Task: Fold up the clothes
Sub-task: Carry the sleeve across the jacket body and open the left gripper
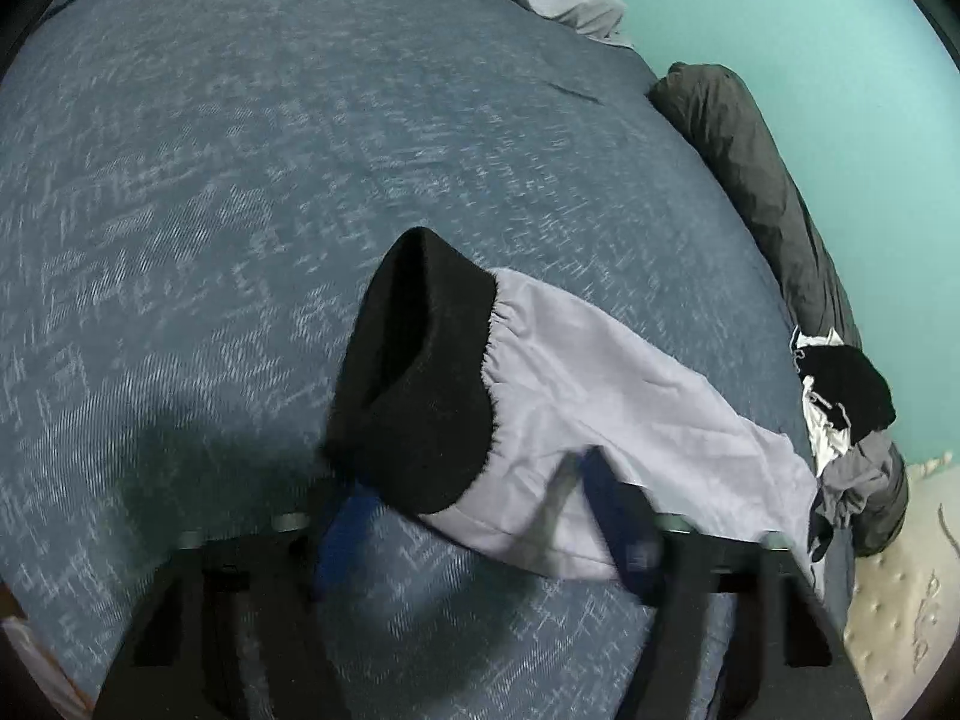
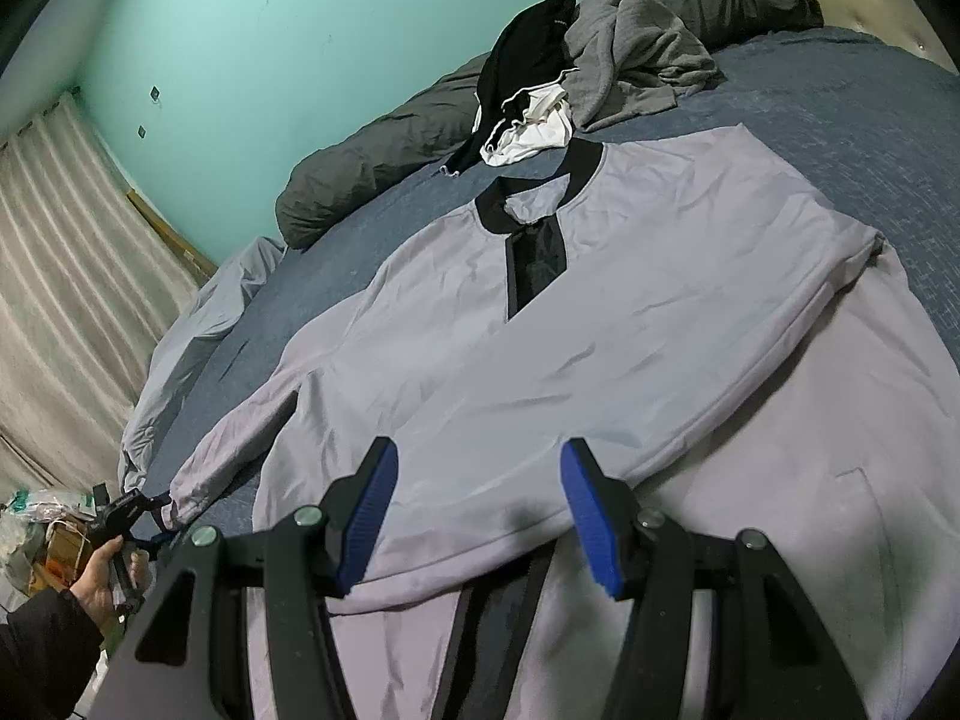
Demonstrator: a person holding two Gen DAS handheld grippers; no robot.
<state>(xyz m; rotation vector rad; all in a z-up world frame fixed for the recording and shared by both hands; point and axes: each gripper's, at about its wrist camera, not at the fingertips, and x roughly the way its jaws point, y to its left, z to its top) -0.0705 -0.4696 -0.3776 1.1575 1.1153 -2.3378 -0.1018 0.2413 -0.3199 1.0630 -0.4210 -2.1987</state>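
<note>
A lavender shirt [image 2: 630, 330] with a black collar and placket lies spread on the blue bedspread [image 2: 870, 120]. Its long sleeve [image 1: 600, 396] ends in a black cuff [image 1: 420, 384]. In the left wrist view my left gripper [image 1: 480, 528] straddles that sleeve end: the cuff drapes over one blue pad and the other pad rests on the lavender cloth. The jaws stand apart there. In the right wrist view the left gripper [image 2: 129, 510] sits at the sleeve's tip, held by a hand [image 2: 99, 576]. My right gripper [image 2: 480, 516] hovers open over the shirt's hem.
A pile of black, white and grey clothes [image 2: 600, 60] lies beyond the collar. A dark grey rolled duvet [image 2: 372, 162] runs along the teal wall. A pale sheet [image 2: 198, 324] hangs off the bed's edge near the curtain [image 2: 60, 270]. Clutter [image 2: 36, 528] sits on the floor.
</note>
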